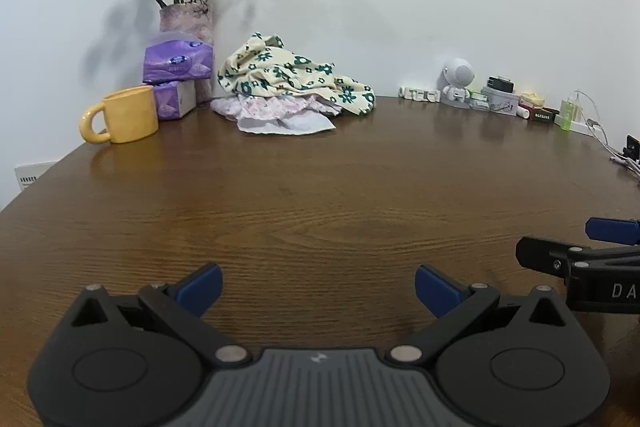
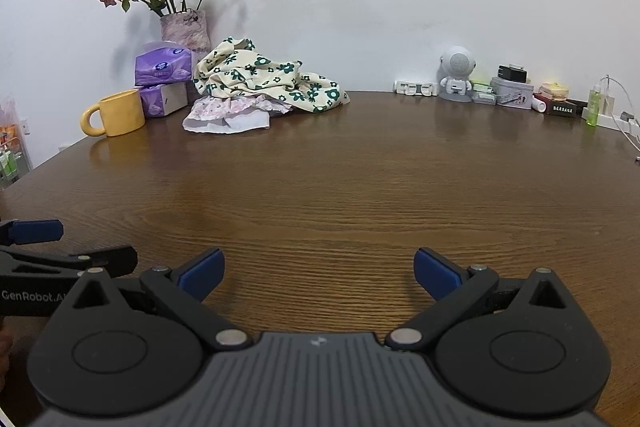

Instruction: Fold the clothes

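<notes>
The only writing I can read is on the grippers themselves: from my right wrist view the left gripper's side (image 2: 60,259) carries "GenRobot.AI" in white, and from my left wrist view the right gripper's body (image 1: 592,259) shows the letters "DA" before the edge cuts them off. Print on the small boxes (image 2: 560,108) along the wall is too small for me to make out. Both tools are level and low over the bare wood of the table (image 2: 320,187), side by side, pointing toward the wall; each has its blue-padded fingers (image 1: 202,285) spread wide with nothing between them. The clothes (image 1: 288,79), a cream garment with green flowers heaped on a pale pink one, lie crumpled at the far edge of the table against the wall, well apart from both tools. Just left of the clothes stand two stacked purple tissue packs (image 1: 176,75), with a vase (image 1: 186,19) of dried roses behind them and a yellow mug (image 1: 128,115) further left. Well to the right of the clothes sits a white astronaut figure (image 1: 458,81).
</notes>
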